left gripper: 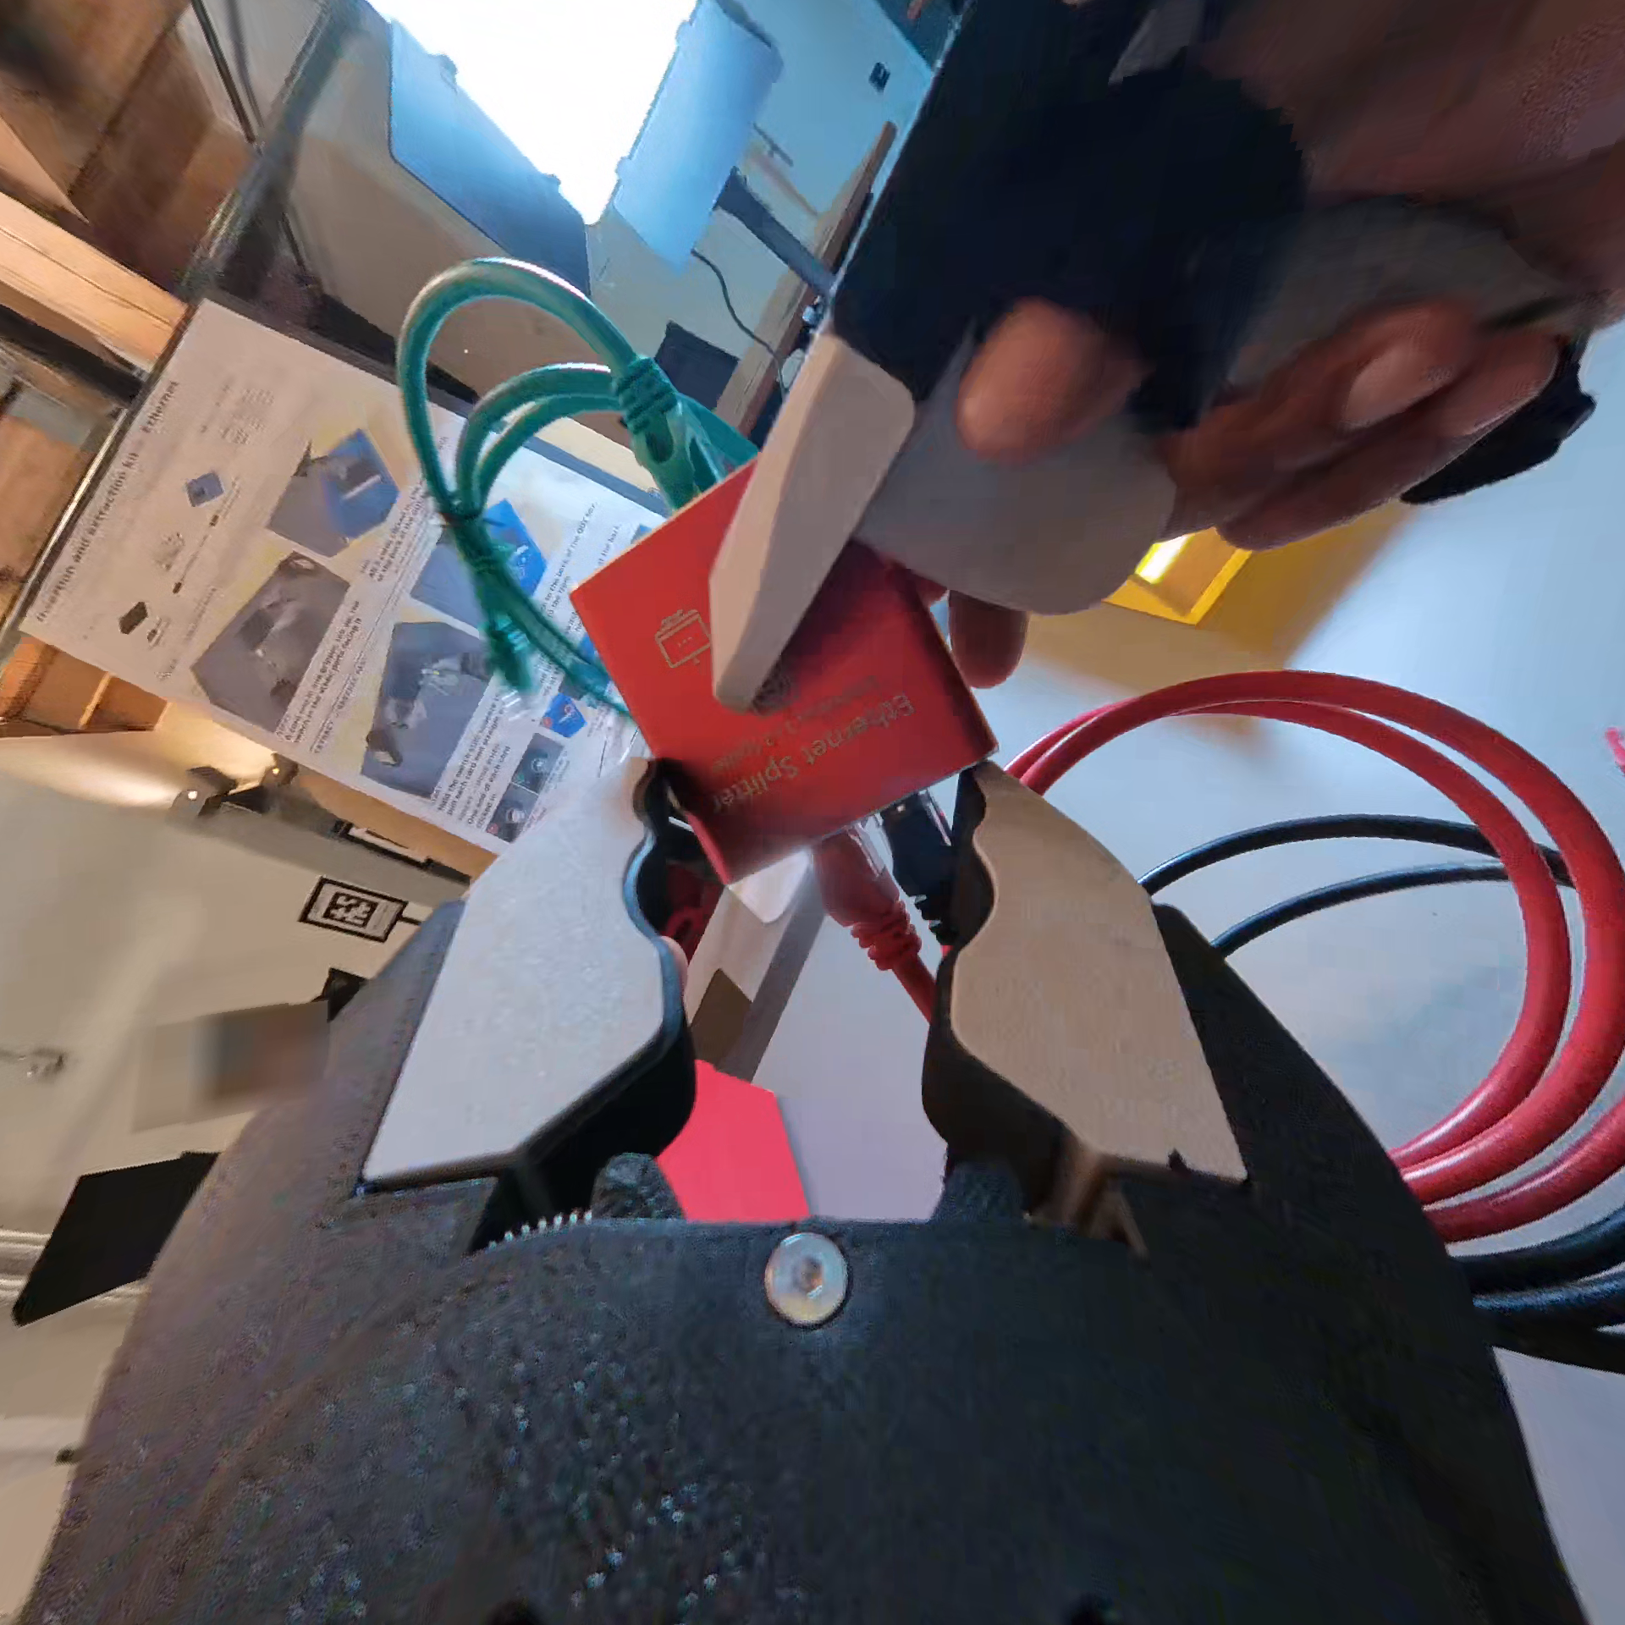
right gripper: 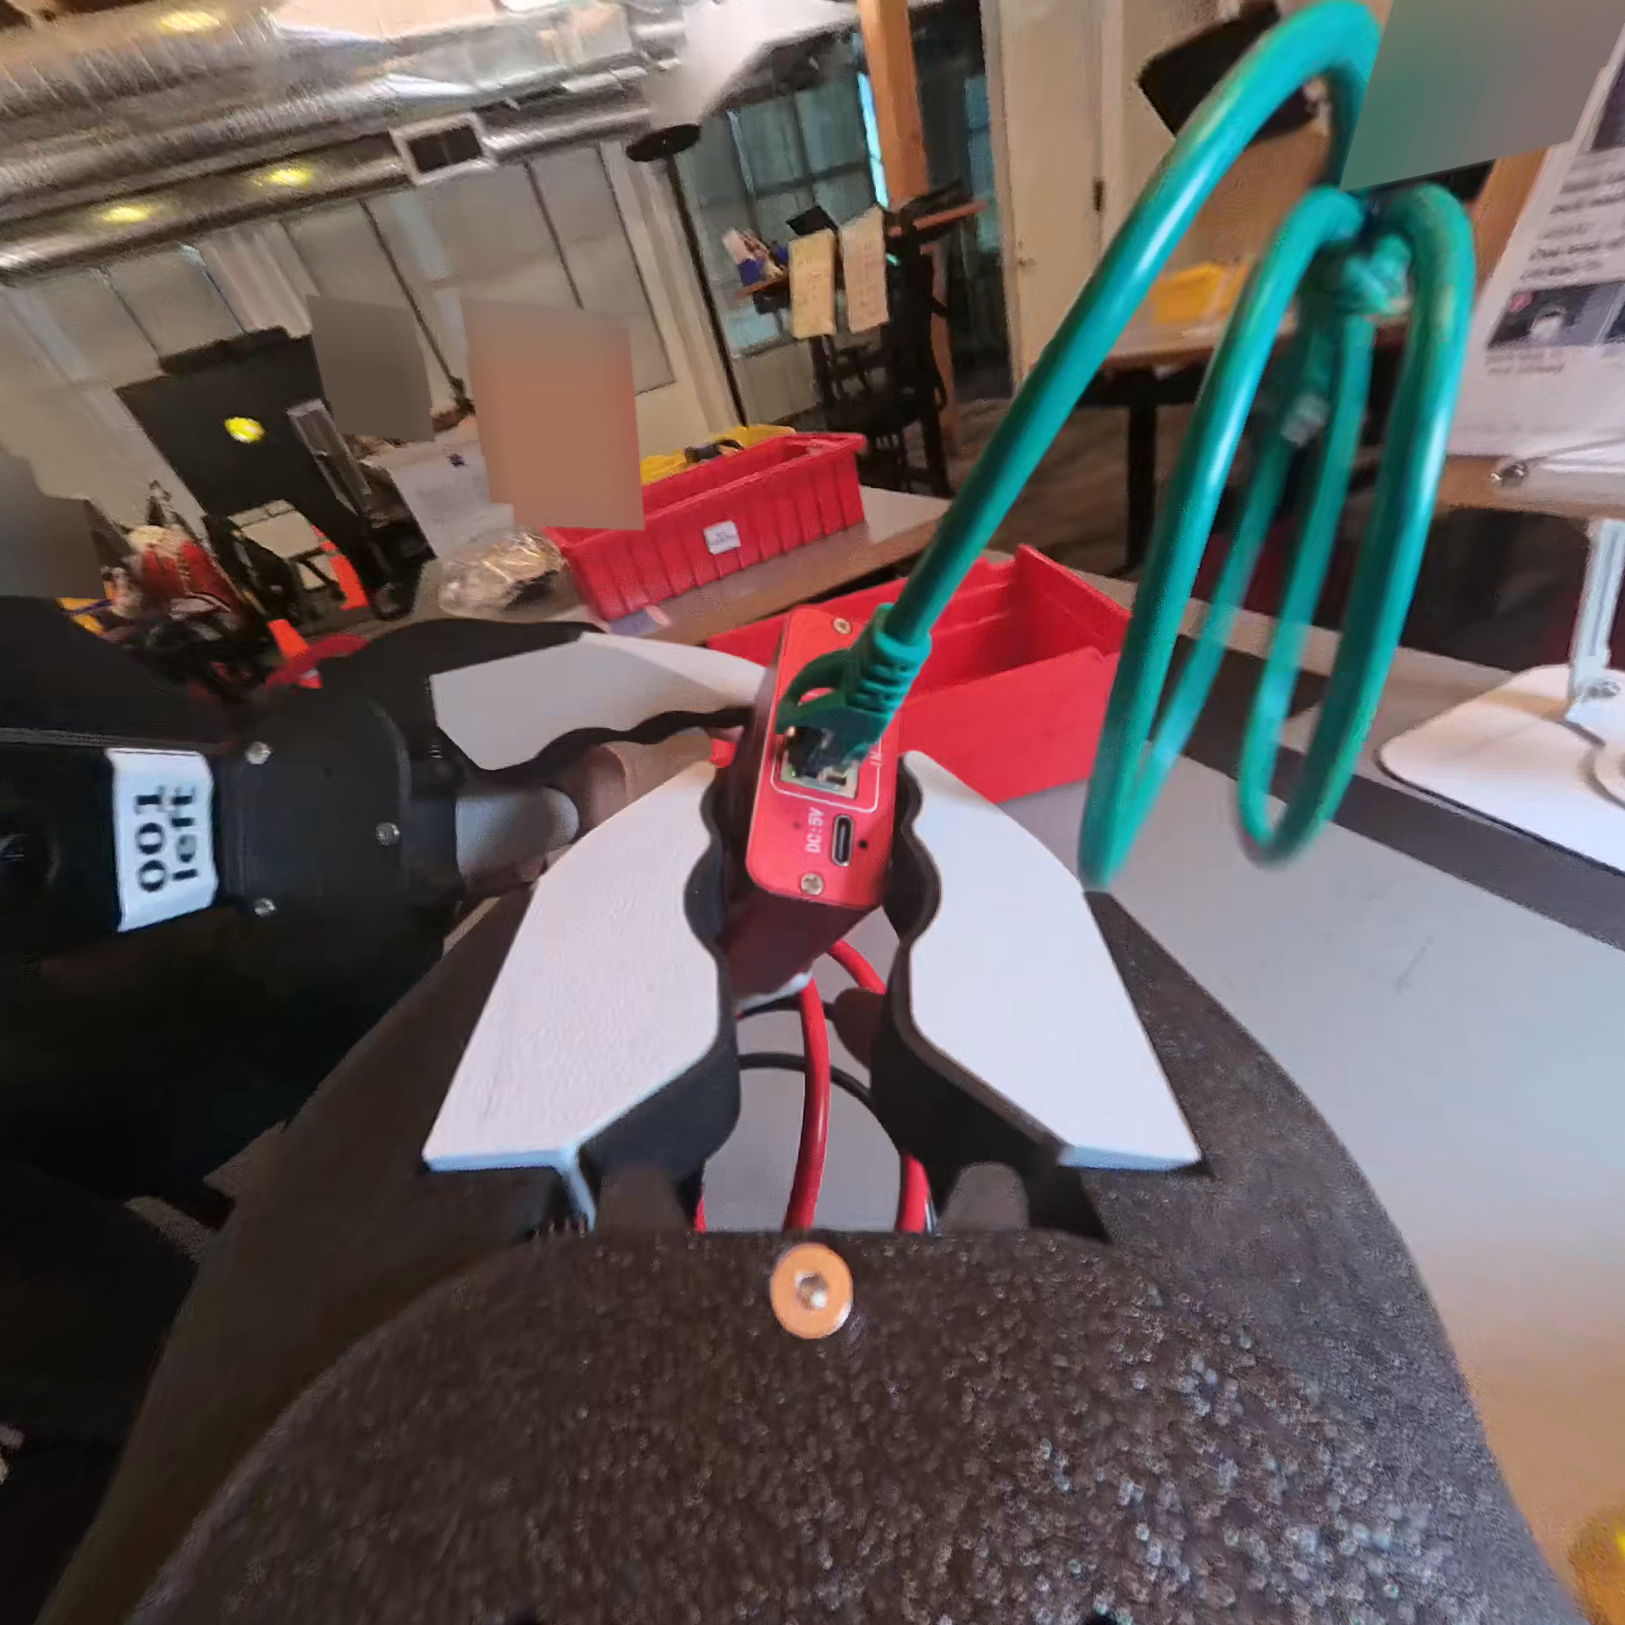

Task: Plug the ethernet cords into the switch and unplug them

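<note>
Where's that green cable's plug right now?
In the right wrist view, the green cable has its plug sitting in a port on the end of the red switch, centre frame, above the right claw, which grips the switch.

Black pebbled gripper bodies, left gripper [left gripper: 813, 791], right gripper [right gripper: 809, 844], white curved jaws, one silver centre screw [left gripper: 805, 1277] each

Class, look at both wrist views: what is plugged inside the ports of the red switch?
The green cord sits in a port of the red switch; the small socket below is empty. A red cord and black plug meet the opposite end, ports hidden.
</note>
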`<state>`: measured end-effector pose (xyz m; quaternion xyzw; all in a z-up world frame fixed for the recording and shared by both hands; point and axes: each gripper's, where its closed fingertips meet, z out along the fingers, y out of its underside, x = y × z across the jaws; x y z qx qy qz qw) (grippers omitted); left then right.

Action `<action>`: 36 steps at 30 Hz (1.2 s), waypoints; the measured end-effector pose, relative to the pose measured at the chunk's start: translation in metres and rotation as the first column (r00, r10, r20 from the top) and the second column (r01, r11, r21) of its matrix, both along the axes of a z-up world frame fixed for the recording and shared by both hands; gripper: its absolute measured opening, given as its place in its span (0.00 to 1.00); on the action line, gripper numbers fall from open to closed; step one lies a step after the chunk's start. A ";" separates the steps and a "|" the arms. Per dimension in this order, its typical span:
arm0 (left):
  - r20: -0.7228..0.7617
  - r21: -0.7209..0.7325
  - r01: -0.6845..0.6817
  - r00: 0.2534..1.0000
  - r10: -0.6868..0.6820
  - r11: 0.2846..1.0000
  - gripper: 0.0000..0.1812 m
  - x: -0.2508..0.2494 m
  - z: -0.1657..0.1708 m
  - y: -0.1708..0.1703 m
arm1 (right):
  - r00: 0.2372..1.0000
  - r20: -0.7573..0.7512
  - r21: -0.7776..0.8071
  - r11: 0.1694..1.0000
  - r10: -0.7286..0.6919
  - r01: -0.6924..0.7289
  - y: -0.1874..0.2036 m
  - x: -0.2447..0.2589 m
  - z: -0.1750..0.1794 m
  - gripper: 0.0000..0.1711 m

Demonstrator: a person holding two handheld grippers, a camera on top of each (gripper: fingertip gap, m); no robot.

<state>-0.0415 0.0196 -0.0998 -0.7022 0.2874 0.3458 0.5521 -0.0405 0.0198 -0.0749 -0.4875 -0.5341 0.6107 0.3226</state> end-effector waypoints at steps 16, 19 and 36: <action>0.766 -0.016 0.562 0.539 -0.351 0.827 0.20 0.031 0.017 0.011 | 0.926 0.054 0.332 0.868 0.373 -0.369 -0.010 0.013 0.015 0.16; 0.749 -0.012 0.537 0.564 -0.348 0.843 0.17 0.025 0.033 0.024 | 0.975 -0.027 0.392 0.900 0.220 -0.192 0.013 0.007 0.033 0.21; 0.774 0.503 0.408 0.180 -0.607 0.762 0.15 -0.020 0.108 0.008 | 0.988 -0.147 0.018 0.998 -0.051 0.055 0.005 -0.020 0.031 0.15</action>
